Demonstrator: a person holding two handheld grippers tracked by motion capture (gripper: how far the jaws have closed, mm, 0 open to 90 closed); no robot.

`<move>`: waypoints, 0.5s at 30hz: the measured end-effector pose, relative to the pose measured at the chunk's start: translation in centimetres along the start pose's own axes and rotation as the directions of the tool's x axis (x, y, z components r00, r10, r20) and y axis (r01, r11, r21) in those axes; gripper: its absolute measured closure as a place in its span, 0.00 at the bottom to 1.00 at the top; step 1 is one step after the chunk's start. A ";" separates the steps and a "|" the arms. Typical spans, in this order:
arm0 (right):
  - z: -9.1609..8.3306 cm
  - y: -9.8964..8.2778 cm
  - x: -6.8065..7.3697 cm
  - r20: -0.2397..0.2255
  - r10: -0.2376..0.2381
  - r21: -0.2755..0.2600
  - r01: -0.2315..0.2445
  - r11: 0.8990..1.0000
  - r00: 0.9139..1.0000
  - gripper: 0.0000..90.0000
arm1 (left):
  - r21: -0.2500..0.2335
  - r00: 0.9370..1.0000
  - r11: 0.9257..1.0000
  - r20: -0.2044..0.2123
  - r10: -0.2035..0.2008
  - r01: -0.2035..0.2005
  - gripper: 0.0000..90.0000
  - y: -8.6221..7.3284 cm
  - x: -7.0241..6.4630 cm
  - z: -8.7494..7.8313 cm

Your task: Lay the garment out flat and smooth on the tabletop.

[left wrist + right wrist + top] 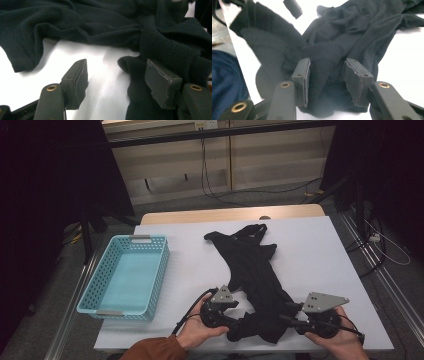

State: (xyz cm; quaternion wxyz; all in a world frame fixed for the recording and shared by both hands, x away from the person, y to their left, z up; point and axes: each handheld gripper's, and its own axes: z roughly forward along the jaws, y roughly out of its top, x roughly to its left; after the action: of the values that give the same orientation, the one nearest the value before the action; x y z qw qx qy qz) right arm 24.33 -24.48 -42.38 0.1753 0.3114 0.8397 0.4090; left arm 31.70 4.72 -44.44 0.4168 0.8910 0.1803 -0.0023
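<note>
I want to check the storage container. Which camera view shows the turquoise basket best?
The high view shows it best: the turquoise basket stands whole on the left side of the white table, with nothing inside, apart from the black garment. The left and right gripper views look at the garment and the table surface instead.

My tabletop [310,250] is covered in white, with a strip of bare wood along its far edge. A light blue perforated basket [95,292] sits at its left. A crumpled black garment [255,270] sprawls across the middle, toward me.
</note>
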 end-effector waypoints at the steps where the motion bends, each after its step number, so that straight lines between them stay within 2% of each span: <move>1: -0.2 0.0 -0.1 0.006 0.012 -0.013 -0.012 1.000 1.000 0.61 | -0.006 1.000 1.000 0.003 0.001 -0.001 0.39 0.0 -0.1 0.0; 3: -0.6 0.1 -0.4 -0.001 0.034 -0.049 -0.034 0.998 0.999 0.60 | -0.008 1.000 1.000 0.013 0.004 -0.004 0.38 0.1 -0.4 -0.1; 5: -0.8 0.1 -0.5 0.029 0.046 -0.061 -0.044 0.997 0.999 0.59 | -0.009 1.000 1.000 0.024 0.010 -0.009 0.37 0.2 -0.8 -0.3; 7: -0.9 0.3 -0.8 0.053 0.058 -0.072 -0.054 0.996 0.997 0.63 | -0.004 0.999 1.000 0.029 0.021 -0.021 0.36 0.2 -1.2 -0.4; 8: -0.7 0.4 -0.9 0.096 0.068 -0.060 -0.063 0.996 0.993 0.68 | -0.007 1.000 1.000 0.026 0.016 -0.015 0.36 0.2 -1.4 -0.4; 10: -0.4 0.6 -1.3 0.102 0.080 -0.060 -0.074 0.995 0.992 0.72 | -0.009 0.999 1.000 0.021 0.025 -0.025 0.36 0.3 -1.4 -0.5; 13: 0.4 1.0 -1.9 0.123 0.084 -0.048 -0.079 0.996 0.989 0.75 | -0.015 1.000 1.000 0.010 0.011 -0.011 0.37 0.6 -1.0 -0.6; 15: 1.1 1.2 -2.2 0.127 0.089 -0.031 -0.085 0.996 0.988 0.74 | -0.043 1.000 0.999 -0.002 -0.012 0.012 0.39 1.0 -0.3 -0.6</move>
State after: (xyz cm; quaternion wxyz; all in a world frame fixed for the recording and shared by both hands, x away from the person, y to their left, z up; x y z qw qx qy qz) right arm 27.02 -24.70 -42.00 0.2149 0.3710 0.8069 0.4062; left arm 31.62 4.47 -43.27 0.4356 0.8807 0.1862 0.0000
